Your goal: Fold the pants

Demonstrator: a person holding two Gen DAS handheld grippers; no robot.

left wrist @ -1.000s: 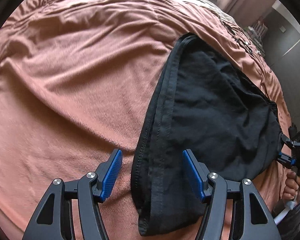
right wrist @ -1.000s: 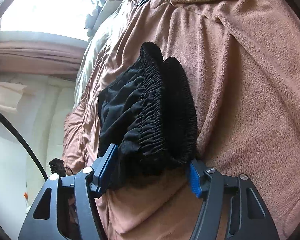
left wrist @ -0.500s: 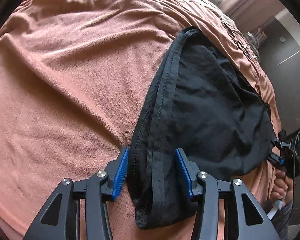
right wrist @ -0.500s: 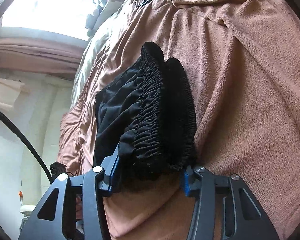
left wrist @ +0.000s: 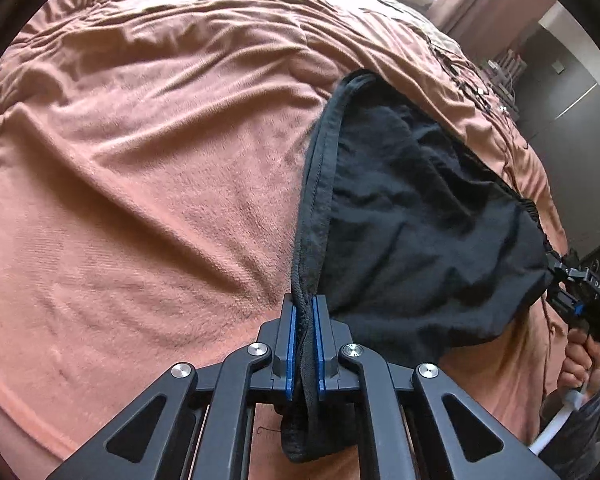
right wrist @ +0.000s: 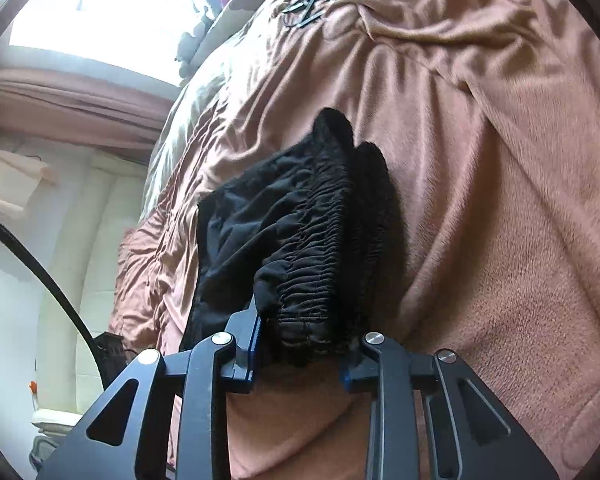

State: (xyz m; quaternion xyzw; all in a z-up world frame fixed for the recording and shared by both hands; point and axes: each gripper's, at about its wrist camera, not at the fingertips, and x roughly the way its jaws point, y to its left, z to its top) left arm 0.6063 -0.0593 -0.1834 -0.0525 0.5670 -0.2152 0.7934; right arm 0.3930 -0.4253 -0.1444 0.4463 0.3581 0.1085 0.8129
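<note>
- Pants (left wrist: 412, 216): black, thin soft cloth, lying in a folded, creased heap on the bed's blanket (left wrist: 148, 168); stitched hem edge runs toward the left wrist camera, gathered elastic waistband (right wrist: 324, 240) faces the right wrist camera.
- Left tongs (left wrist: 305, 344): black frame, blue pads, pressed nearly together and pinching the stitched hem edge of the pants; a loose tail of hem hangs below the pads.
- Right tongs (right wrist: 300, 356): black frame, blue pads, jaws closing with the bunched waistband between them; both pads already bear on the ruched cloth, left pad at its side, right pad mostly hidden under the band.
- Blanket: salmon-pink, fleecy nap, heavily wrinkled, covering the bed under the pants.
- Hand (left wrist: 580, 364): seen from the left wrist camera at the far right edge, gripping the right tongs' handle beside the pants' far end.
- Black cable (right wrist: 44, 264): curved, at the bedside, left of the right wrist view.
</note>
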